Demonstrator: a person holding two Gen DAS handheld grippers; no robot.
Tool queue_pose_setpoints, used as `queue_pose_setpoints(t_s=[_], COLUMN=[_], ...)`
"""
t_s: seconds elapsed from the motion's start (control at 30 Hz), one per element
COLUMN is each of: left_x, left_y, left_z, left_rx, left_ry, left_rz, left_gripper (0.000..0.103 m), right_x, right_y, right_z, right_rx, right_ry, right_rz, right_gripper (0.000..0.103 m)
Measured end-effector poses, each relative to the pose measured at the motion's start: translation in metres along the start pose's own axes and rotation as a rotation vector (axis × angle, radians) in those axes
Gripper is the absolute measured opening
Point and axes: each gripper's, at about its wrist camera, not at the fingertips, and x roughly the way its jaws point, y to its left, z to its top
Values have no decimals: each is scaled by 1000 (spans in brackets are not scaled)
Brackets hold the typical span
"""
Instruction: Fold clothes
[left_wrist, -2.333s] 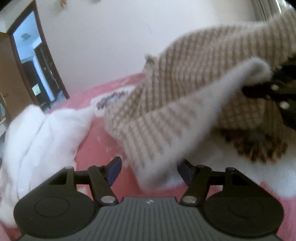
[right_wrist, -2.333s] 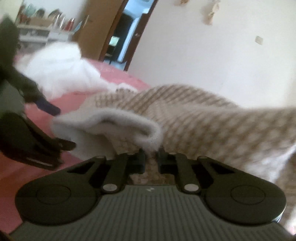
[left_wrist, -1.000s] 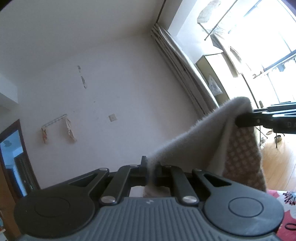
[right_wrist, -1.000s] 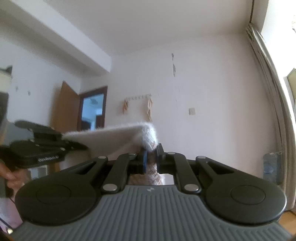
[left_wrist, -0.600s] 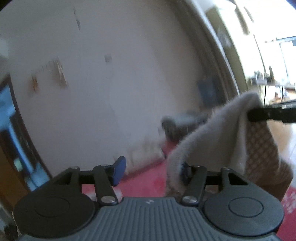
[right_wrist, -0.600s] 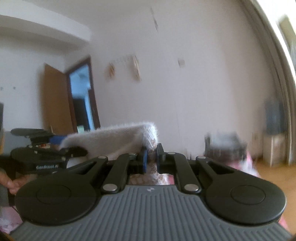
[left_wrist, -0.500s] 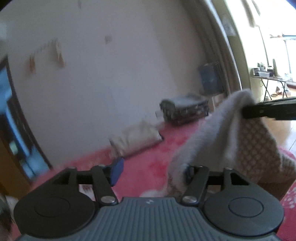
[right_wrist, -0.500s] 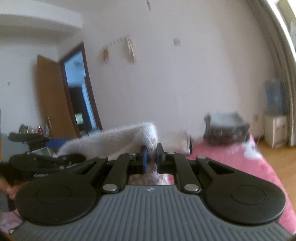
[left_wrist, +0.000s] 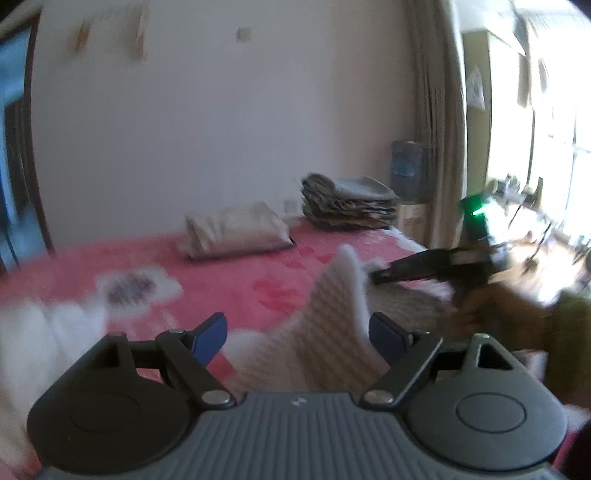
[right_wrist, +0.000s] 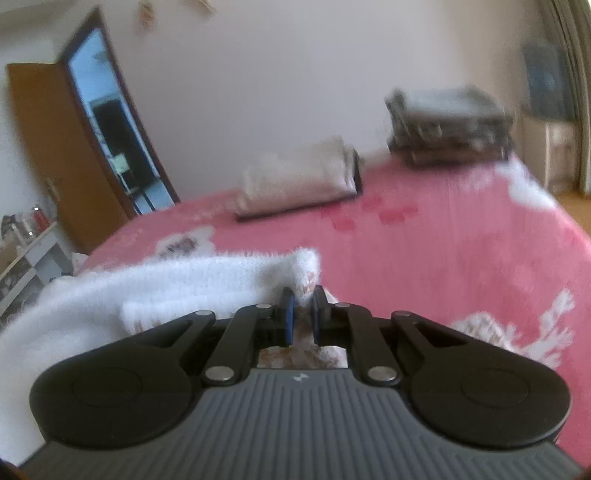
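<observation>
Garment: my knit sweater (left_wrist: 332, 332) droops over the pink bed (right_wrist: 443, 236), soft, light, floppy.
Left claw (left_wrist: 297, 334): opening wide, fabric loose between.
Right claw (right_wrist: 302, 308): I pinch the fleecy hem.
Hold: edges, corners.

Pink bedspread (right_wrist: 461, 240) with white floral print. Beige pillow (left_wrist: 234, 230) near wall; grey folded stack (left_wrist: 349, 205) beside it. Open wooden door (right_wrist: 55, 147) at left.

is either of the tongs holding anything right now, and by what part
The right tongs pinch the fuzzy patterned garment by its folded edge. The left tongs are opening, gripping nothing.
</observation>
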Motion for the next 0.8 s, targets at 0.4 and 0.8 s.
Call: queue_pose_setpoints(t_s=[0.4,0.8], left_x=[55,64], left_y=[-47,-96], left_z=[-55,-91], left_rx=[144,583], left_ry=[225,152], left_rz=[-106,189], left_gripper=[87,57], right_x=[20,-154], right_y=[-48,-45], right_z=[-23,-69], right_rx=[194,161], right_ry=[38,-206], right_rz=[14,92], right_gripper=[41,52])
